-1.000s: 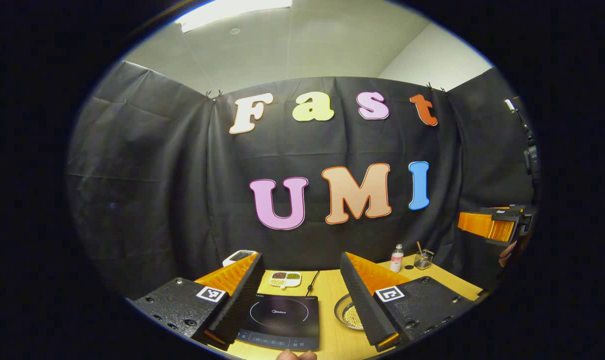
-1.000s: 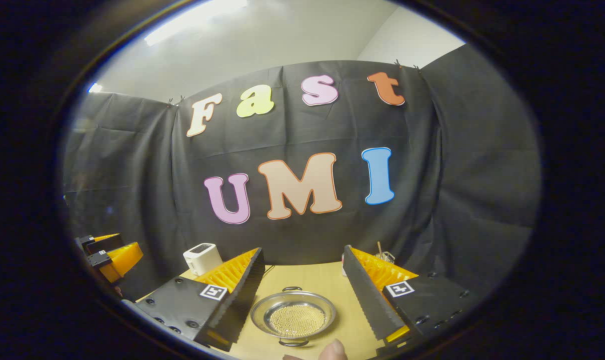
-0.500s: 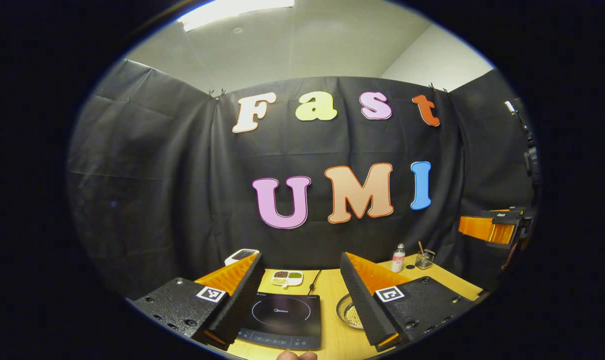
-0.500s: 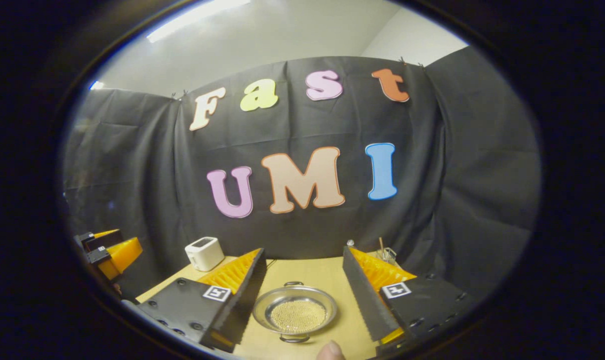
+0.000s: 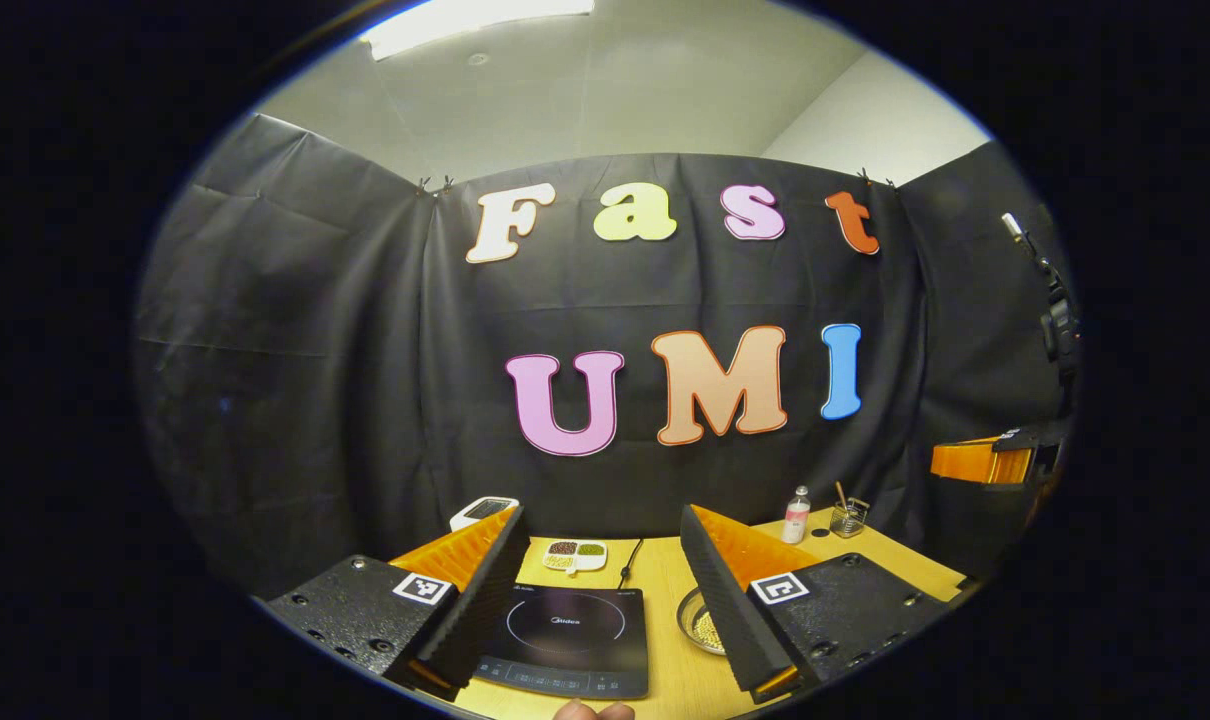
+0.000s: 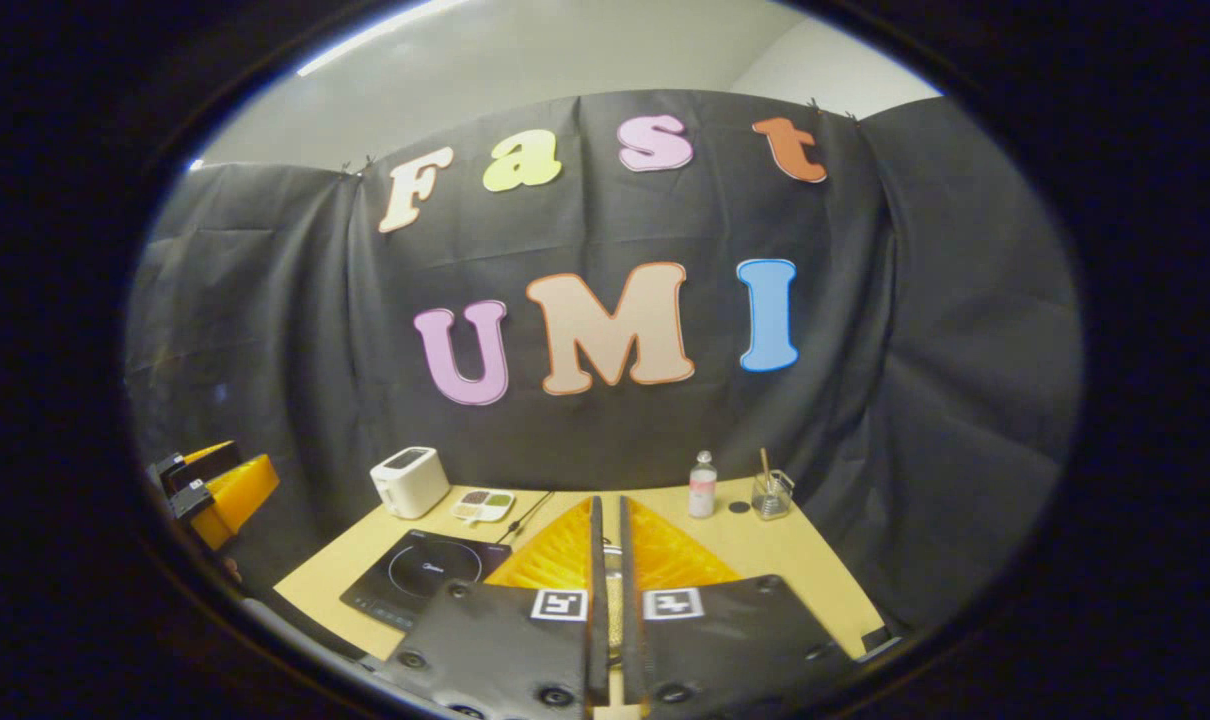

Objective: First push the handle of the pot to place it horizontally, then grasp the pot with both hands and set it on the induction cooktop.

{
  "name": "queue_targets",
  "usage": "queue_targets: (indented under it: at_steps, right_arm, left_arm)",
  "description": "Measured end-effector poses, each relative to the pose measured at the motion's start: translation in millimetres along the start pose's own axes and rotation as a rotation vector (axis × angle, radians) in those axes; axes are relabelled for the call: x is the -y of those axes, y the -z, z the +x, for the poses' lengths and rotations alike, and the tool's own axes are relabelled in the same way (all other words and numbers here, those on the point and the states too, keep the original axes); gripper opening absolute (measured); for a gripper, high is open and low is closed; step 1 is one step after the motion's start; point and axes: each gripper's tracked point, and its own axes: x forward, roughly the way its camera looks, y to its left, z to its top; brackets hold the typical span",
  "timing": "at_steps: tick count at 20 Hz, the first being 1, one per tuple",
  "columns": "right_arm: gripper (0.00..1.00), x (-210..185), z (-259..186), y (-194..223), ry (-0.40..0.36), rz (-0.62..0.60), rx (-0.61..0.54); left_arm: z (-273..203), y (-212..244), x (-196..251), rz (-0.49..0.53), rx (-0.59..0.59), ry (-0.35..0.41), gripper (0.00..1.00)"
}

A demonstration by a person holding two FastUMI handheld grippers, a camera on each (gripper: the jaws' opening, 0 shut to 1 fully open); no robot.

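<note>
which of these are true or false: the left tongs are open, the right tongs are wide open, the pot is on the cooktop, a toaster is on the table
1. The left tongs are open. True.
2. The right tongs are wide open. False: their fingers are nearly together, with just a thin slit between.
3. The pot sits on the induction cooktop. False: it rests on the table beside the cooktop.
4. A white toaster stands on the table. True.

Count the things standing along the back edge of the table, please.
4: a toaster at the left, a snack dish beside it, a bottle right of centre, a glass cup beside it. More may be hidden.
</note>
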Motion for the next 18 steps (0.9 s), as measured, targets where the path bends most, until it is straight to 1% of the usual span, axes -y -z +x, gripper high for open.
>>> queue_targets:
  at_steps: [2, 3, 4, 5, 6, 7, 8, 9, 10, 11, 12, 13, 14, 15, 16, 18]
  right_arm:
    - [0.00, -3, 1, 2, 0.008, 0.000, -0.010]
    - [0.03, -9, 2, 4, -0.004, -0.014, -0.014]
    - [0.02, -13, 2, 3, -0.012, -0.033, -0.004]
    - [0.02, -18, 2, 2, -0.023, -0.052, -0.001]
    - [0.02, -24, 8, 7, -0.042, -0.054, -0.019]
    - [0.00, -29, 7, 12, -0.056, -0.043, -0.029]
    - [0.01, -32, 10, 13, -0.060, -0.034, -0.040]
    - [0.02, -34, 10, 13, -0.064, -0.026, -0.043]
    - [0.03, -34, 12, 14, -0.052, -0.025, -0.048]
    - [0.00, -30, 14, 20, -0.033, -0.033, -0.070]
    - [0.03, -28, 17, 27, -0.022, -0.040, -0.090]
    - [0.00, -29, 21, 36, -0.018, -0.047, -0.114]
    - [0.00, -29, 24, 45, -0.025, -0.044, -0.142]
    - [0.03, -32, 26, 57, -0.037, -0.033, -0.176]
    - [0.02, -34, 29, 70, -0.051, -0.020, -0.214]
    - [0.02, -30, 38, 98, -0.056, -0.025, -0.300]
  left_arm:
    - [1, -1, -2, 0.001, 0.006, 0.006, 0.93]
    - [2, -1, -4, 0.002, 0.006, 0.008, 0.93]
    - [2, 1, -6, 0.003, 0.006, 0.011, 0.90]
    - [2, 1, -9, 0.001, 0.006, 0.012, 0.93]
    - [3, 1, -11, -0.003, 0.007, 0.012, 0.93]
    - [4, 2, -14, -0.008, 0.006, 0.012, 0.93]
    - [4, 5, -16, -0.012, 0.004, 0.014, 0.89]
    - [4, 6, -19, -0.017, 0.003, 0.015, 0.89]
    - [4, 8, -21, -0.021, 0.001, 0.018, 0.89]
    - [4, 9, -23, -0.023, -0.003, 0.018, 0.89]
    - [4, 12, -26, -0.023, -0.005, 0.020, 0.93]
    - [4, 13, -27, -0.025, -0.005, 0.023, 0.93]
    - [4, 17, -29, -0.027, -0.012, 0.025, 0.93]
    - [5, 22, -32, -0.028, -0.025, 0.022, 0.93]
    - [5, 26, -36, -0.034, -0.035, 0.014, 0.93]
    - [8, 37, -41, -0.047, -0.060, -0.010, 0.93]
